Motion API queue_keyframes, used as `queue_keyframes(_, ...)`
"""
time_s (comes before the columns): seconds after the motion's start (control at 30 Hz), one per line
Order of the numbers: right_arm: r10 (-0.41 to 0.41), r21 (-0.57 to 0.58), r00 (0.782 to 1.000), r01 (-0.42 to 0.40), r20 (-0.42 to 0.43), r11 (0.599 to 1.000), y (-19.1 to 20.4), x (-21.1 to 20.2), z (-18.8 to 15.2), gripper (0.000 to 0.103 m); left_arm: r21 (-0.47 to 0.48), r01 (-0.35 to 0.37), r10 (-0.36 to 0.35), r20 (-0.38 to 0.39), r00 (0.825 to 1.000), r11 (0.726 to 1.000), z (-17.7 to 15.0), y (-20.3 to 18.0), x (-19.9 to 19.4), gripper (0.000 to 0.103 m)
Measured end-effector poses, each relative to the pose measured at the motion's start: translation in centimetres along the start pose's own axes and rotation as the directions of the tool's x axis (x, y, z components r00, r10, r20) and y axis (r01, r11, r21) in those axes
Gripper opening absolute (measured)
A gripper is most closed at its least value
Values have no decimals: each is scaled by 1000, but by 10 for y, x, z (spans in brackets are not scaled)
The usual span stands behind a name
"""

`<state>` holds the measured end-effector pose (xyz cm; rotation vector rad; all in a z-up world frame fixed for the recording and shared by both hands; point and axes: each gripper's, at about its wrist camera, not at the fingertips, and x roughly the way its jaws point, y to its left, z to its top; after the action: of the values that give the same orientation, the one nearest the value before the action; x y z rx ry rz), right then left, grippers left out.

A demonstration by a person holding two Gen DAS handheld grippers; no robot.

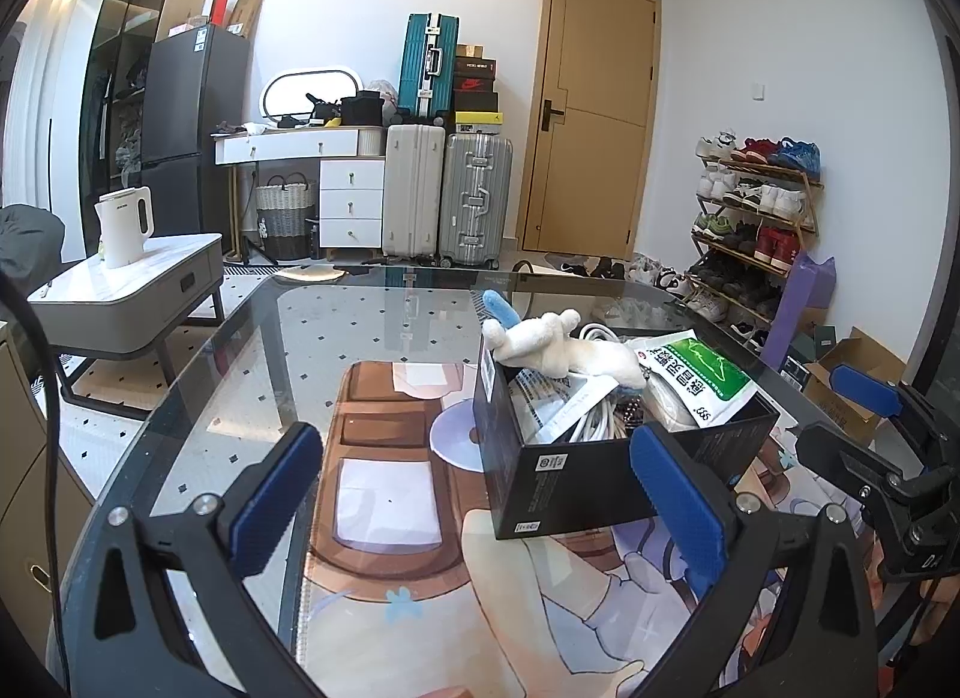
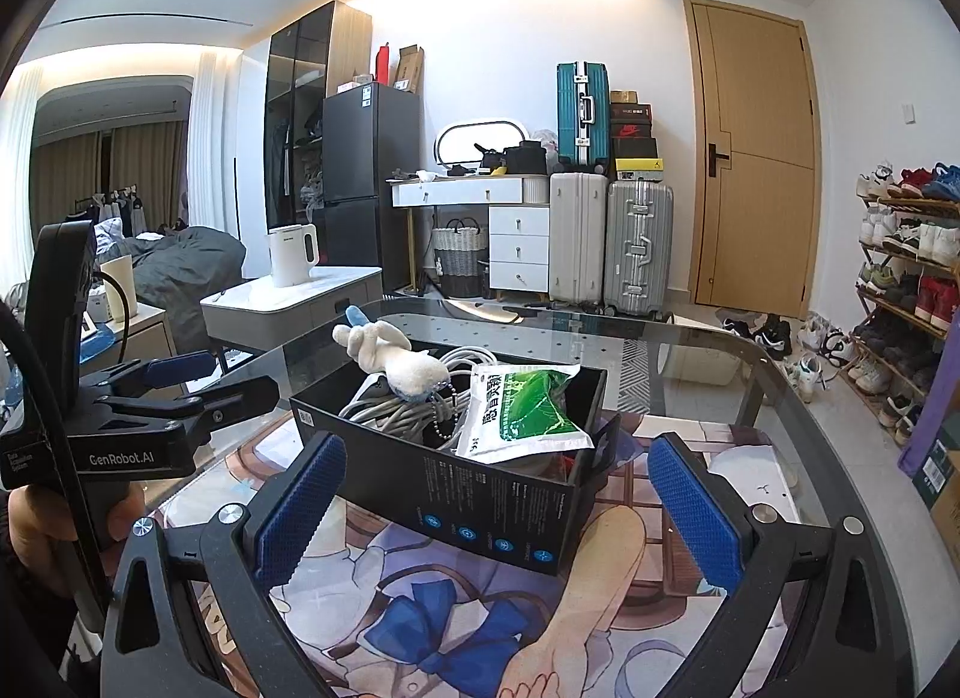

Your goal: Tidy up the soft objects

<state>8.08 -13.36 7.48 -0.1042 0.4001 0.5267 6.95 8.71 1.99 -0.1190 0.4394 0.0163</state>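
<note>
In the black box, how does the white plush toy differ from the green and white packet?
The plush toy is fuzzy and cream-white, with a blue tip; the packet is smooth and printed green and white. The plush toy lies at the far end and pokes over the rim of the black box; the packet lies flat, nearer the right side. Both rest on the coiled white cable, and neither claw touches them.

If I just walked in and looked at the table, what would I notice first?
Probably the black box in the middle of the glass table, stuffed so full that a white plush toy with a blue tip lies on top. Beside the toy sit a green and white packet and a tangle of white cable. Both grippers, left and right, are open and empty.
</note>
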Motion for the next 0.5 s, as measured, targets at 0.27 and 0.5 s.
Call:
queue_keyframes(0.27,1,0,1000,-1,0,1000,0,-1,0,102,-4,4,-4,-6,1000,1000,1,0,1,103)
queue_keyframes(0.5,0,-2,1000,0,-1,1000,0,0,0,102,-3,5,-5,-4,1000,1000,1,0,2,103)
